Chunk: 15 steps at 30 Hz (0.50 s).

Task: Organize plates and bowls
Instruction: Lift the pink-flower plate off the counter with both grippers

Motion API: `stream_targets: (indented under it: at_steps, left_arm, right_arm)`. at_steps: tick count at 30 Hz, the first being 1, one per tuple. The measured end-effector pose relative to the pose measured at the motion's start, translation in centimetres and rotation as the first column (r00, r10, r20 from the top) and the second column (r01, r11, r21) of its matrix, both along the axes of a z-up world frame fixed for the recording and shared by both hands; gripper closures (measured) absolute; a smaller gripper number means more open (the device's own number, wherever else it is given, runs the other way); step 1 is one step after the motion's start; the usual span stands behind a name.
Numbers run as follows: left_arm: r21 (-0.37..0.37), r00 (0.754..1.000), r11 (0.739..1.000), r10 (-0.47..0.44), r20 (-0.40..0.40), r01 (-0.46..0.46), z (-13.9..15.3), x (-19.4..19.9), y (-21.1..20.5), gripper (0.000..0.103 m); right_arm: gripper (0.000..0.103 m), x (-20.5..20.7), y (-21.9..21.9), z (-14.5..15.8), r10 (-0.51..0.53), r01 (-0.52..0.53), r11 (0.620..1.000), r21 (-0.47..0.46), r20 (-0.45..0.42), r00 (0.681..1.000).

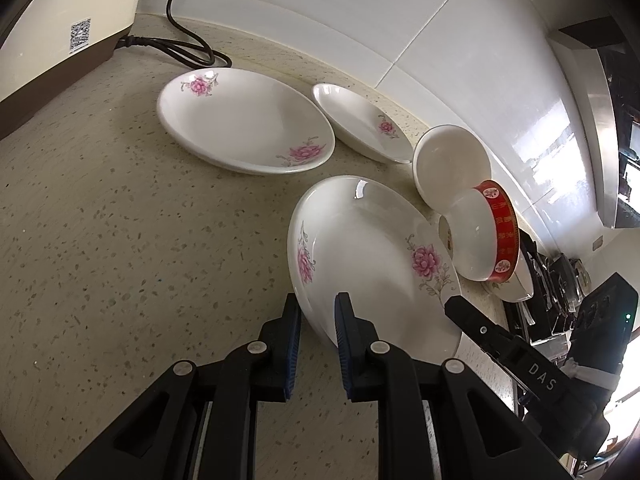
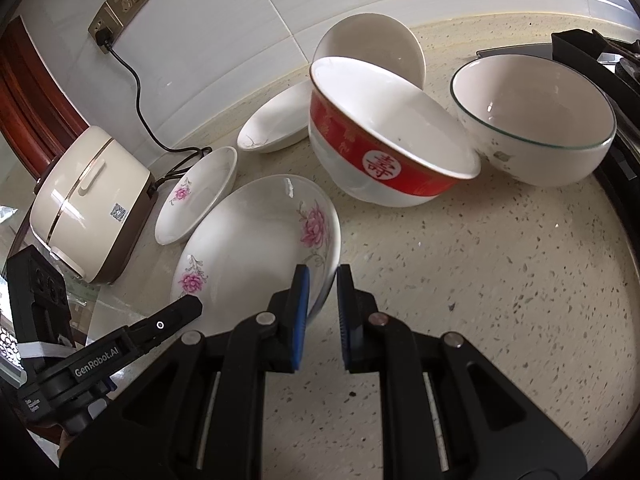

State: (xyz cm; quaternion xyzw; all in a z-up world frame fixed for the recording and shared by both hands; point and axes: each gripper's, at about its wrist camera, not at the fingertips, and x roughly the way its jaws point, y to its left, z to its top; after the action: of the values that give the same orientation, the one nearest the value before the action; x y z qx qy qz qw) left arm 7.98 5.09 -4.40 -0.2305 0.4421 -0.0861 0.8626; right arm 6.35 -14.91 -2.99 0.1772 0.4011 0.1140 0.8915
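On the speckled counter (image 2: 500, 280) by the white tiled wall, both sets of tongs pinch one flowered plate (image 1: 360, 256) by opposite rims: left gripper (image 1: 316, 312) and right gripper (image 2: 322, 284) closed tight, beside the red-banded bowl (image 2: 384, 140).

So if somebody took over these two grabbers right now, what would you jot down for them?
Left gripper and right gripper: fingers shut on opposite rims of the same flowered plate, tilted on the counter.
Two more flowered plates lie apart by the wall.
Red-banded bowl leans among a white bowl and a green-rimmed bowl.
Nothing stacked yet; all sorting remains.
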Motion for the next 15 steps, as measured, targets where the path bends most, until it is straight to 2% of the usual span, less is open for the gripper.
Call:
stream_targets:
  at_steps: [10, 15]
  left_arm:
    - [0.004, 1.000, 1.000, 0.021, 0.011, -0.021, 0.3, -1.8, 1.0, 0.085]
    - [0.003, 0.998, 0.998, 0.064, 0.015, -0.064, 0.4, -3.5, 3.1, 0.085]
  right_arm:
    - [0.086, -0.9, 1.1, -0.2, 0.026, -0.026, 1.000, -0.005, -0.003, 1.000]
    - [0.086, -1.5, 2.9, -0.2, 0.067, -0.067, 0.998, -0.014, -0.010, 0.998]
